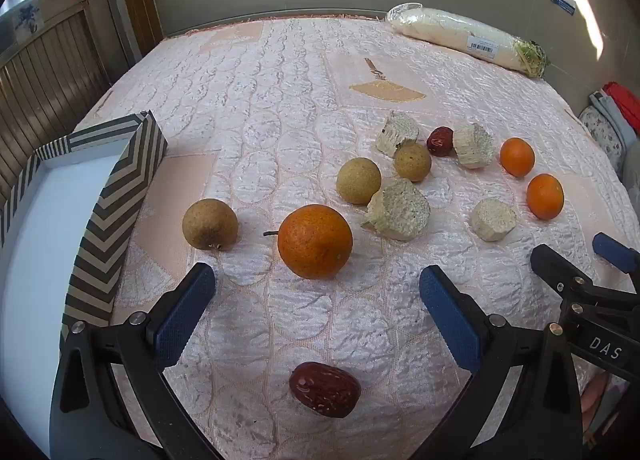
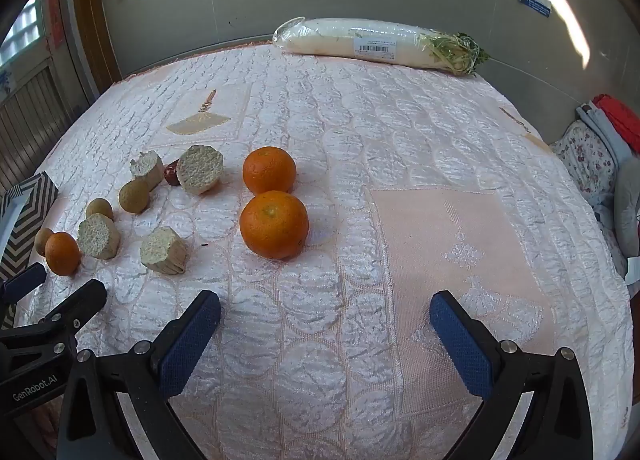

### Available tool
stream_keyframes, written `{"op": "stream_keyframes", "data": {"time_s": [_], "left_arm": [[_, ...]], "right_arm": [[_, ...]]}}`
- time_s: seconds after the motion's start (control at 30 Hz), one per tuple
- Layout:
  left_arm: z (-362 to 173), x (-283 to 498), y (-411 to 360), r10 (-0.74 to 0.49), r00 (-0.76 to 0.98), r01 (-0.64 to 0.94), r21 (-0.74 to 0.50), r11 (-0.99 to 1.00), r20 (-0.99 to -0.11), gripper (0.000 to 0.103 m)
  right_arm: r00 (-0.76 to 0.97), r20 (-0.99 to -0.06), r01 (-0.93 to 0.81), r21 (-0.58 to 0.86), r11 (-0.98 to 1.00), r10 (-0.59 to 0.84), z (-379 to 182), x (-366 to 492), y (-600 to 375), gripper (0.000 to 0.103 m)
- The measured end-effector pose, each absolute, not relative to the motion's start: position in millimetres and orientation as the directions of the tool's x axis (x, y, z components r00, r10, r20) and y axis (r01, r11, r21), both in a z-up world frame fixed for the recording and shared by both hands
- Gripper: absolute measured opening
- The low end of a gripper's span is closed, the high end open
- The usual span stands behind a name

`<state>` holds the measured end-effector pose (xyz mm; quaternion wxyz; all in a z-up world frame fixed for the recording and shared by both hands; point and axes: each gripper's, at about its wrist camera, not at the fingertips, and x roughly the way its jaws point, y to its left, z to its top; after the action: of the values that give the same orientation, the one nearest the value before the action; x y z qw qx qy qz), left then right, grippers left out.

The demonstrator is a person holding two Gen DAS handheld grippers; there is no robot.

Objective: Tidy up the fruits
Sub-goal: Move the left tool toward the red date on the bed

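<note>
Fruit lies scattered on a pink quilted cloth [image 1: 280, 100]. In the left wrist view my left gripper [image 1: 316, 292] is open and empty, just short of a large orange [image 1: 315, 241]. A red date [image 1: 325, 389] lies between its fingers, near the camera. A brown pear [image 1: 210, 224] sits left of the orange, two more pears [image 1: 358, 180] [image 1: 412, 162] behind. A striped box [image 1: 116, 204] with a white inside stands at the left. In the right wrist view my right gripper [image 2: 325, 324] is open and empty, short of two oranges [image 2: 274, 224] [image 2: 269, 170].
Several pale rough-cut chunks [image 1: 398, 210] [image 2: 164, 251] lie among the fruit, with a second red date [image 1: 439, 141]. A wrapped white radish [image 2: 376, 44] lies at the far edge by the wall. Folded cloths [image 2: 600, 148] sit off the right side.
</note>
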<state>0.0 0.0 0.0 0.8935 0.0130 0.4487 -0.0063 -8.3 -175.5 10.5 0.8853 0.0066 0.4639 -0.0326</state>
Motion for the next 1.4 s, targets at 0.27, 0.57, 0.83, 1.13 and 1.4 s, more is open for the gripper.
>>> {"op": "stream_keyframes", "data": {"time_s": [0.27,0.57,0.83,1.13,1.4], "left_arm": [[0.6,-0.6,-0.3,0.001,0.596,0.023,0.018,1.000,-0.803,0.103],[5.4,-5.5,4.7,-0.029,0.583,0.045,-0.003,0.999,-0.812,0.103],[50.8,-35.3,18.5,-0.075,0.661,0.083,-0.027,0.996,-0.746,0.103],[77.0,-41.1,32.2,-0.089,0.673,0.078,-0.050,0.996,-0.734,0.103],[84.5,7.6,21.9,-0.126,0.635,0.133,-0.052,0.990,-0.762,0.103]], "right_arm": [[0.567,-0.822,0.065,-0.020,0.998,-0.053,11.1,-8.1,-175.7,0.103],[0.589,-0.808,0.069,0.032,0.997,-0.015,16.8,-16.4,-179.7,0.103],[0.670,-0.742,0.023,0.044,0.999,0.017,57.1,-38.1,-177.4,0.103],[0.759,-0.646,-0.065,0.056,0.996,0.086,101.3,-40.7,-162.6,0.103],[0.758,-0.635,-0.166,0.038,0.985,0.153,105.9,12.3,-161.5,0.103]]}}
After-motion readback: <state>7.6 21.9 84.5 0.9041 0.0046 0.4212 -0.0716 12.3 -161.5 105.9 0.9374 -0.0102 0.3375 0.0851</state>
